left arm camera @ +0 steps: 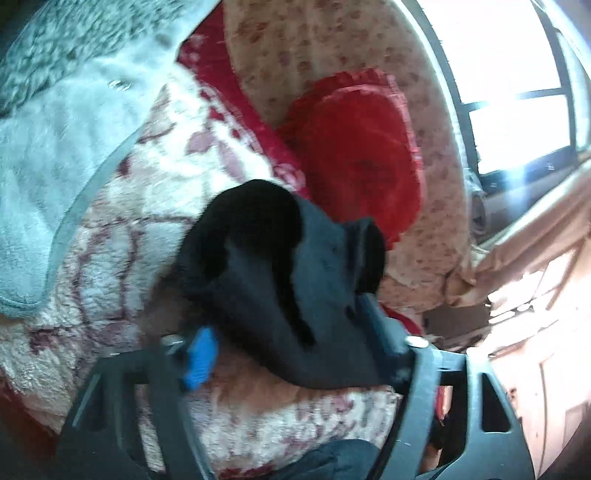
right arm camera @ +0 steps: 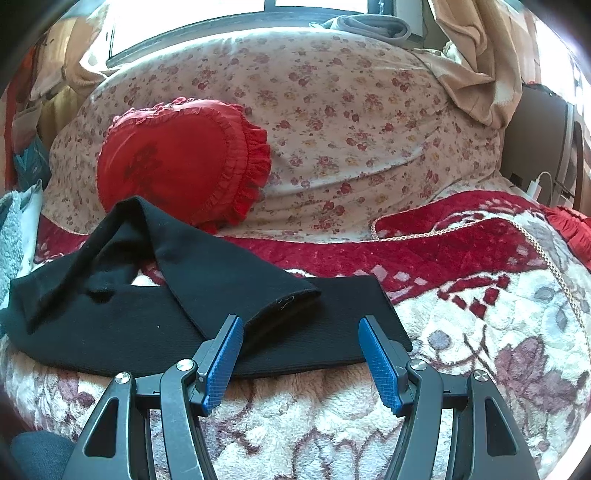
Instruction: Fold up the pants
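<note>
- Black knit pants [right arm camera: 155,317] lie on a fluffy cream blanket with a dark red flower pattern [right arm camera: 480,350], which covers a bed.
- Seen from the right wrist, the pants stretch sideways across the blanket, with one leg folded over so its hemmed cuff [right arm camera: 291,299] rests on top of the layer beneath.
- Part of the cloth rises in a peak toward the left of that view, just in front of a red heart-shaped cushion with a frilled edge [right arm camera: 177,158].
- The right gripper [right arm camera: 301,354] has its blue-padded fingers [right arm camera: 223,362] spread wide, hovering over the near edge of the pants and holding nothing.
- From the left wrist, which is blurred, the left gripper [left arm camera: 291,332] has bunched black cloth draped between and over its fingers; one blue pad [left arm camera: 199,358] shows beside the cloth. Whether it is actually clamped on the cloth cannot be told.
- Behind the cushion sits a large pale pillow printed with small red flowers [right arm camera: 351,122], below a bright window [right arm camera: 184,22].
- A pale blue fleece throw [left arm camera: 48,147] lies on the blanket to the left.
</note>
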`<state>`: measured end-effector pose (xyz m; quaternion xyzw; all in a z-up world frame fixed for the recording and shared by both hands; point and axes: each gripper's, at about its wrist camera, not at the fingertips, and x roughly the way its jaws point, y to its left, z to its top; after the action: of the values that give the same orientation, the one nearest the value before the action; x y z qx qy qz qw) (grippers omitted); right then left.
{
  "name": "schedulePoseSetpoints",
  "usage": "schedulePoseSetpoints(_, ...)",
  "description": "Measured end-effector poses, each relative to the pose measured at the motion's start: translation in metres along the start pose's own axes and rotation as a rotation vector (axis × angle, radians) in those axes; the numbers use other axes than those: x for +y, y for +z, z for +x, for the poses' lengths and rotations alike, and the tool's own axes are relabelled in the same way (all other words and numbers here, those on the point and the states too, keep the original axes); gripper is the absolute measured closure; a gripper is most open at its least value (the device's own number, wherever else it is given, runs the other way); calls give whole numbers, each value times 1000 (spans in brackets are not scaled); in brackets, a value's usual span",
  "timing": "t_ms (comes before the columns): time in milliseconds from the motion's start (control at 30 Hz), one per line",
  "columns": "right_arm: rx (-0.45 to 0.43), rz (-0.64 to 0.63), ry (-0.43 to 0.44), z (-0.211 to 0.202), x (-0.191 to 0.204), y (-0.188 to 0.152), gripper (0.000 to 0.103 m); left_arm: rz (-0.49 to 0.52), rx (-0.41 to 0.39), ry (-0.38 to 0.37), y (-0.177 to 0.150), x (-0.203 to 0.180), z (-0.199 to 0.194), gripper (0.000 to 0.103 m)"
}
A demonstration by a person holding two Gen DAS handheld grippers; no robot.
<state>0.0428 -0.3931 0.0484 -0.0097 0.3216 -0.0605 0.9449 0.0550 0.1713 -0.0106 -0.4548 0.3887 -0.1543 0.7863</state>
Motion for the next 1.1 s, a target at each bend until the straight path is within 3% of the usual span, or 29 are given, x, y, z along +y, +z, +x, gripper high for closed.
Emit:
schedulePoseSetpoints(33,0,15,-5,0,-3,1,40,10,6,38,0,0,2,65)
schedulePoseSetpoints(67,4,48,-15,0,-11,1,40,28,14,87,-1,-2,4,81)
schedulePoseSetpoints(100,8,95,-27,1,-22,0,40,46,17,129,-3,-4,6,86)
schedulePoseSetpoints(233,26,352,9,6,-73,-6,40,120,-1,200,-9,-14,9,86)
schedulePoseSetpoints(433,60,908,326,39,-153,-40,40,223,-31,248,-14,-34,20,83)
schedulePoseSetpoints(533,108,1035,410,56,-163,-50,44,244,-40,259,-13,-35,24,81)
schedulePoseSetpoints(600,136,1063,436,66,-167,-51,44,258,-45,277,-15,-36,26,80)
schedulePoseSetpoints(767,183,998,443,83,-159,-41,56,248,-58,306,-18,-35,30,78)
schedulePoseSetpoints(833,194,969,416,87,-157,-40,71,255,-56,312,-18,-35,30,80)
schedulePoseSetpoints(867,197,966,413,90,-157,-42,80,258,-50,327,-18,-35,32,88)
schedulePoseSetpoints(900,197,965,406,90,-158,-43,99,255,-47,328,-17,-33,31,92)
schedulePoseSetpoints(1100,143,964,407,66,-159,-45,99,286,-81,318,-21,-40,11,94)
